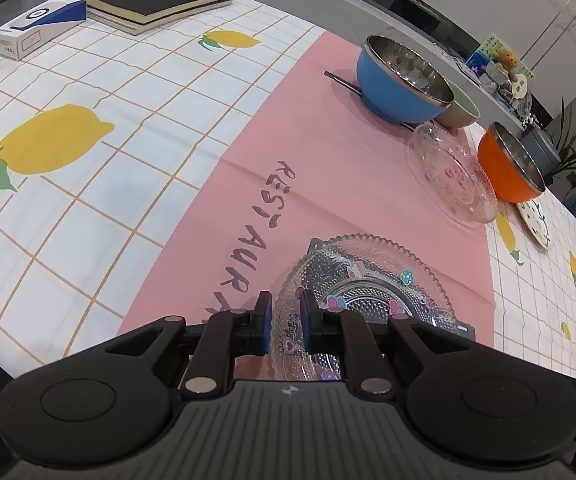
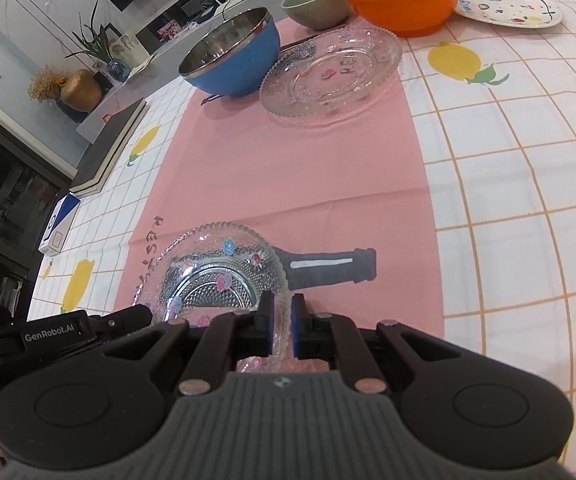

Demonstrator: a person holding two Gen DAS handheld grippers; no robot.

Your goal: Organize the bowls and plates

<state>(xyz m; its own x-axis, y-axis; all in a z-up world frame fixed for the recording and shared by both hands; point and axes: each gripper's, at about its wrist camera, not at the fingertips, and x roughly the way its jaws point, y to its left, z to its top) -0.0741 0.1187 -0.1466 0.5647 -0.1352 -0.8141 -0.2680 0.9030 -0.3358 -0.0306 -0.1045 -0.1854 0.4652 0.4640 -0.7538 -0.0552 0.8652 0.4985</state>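
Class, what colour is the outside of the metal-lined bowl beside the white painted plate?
Orange bowl, clearest in the right wrist view.

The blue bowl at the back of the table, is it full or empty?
Empty, as far as it shows. The blue bowl stands upright on the pink cloth, and only its bare shiny metal inside is visible; the very bottom is hidden.

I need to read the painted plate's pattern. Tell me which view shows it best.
Right wrist view: the white painted plate lies almost whole beside the orange bowl, its vine and fruit pattern legible. The left wrist view shows only an edge-on sliver behind that bowl.
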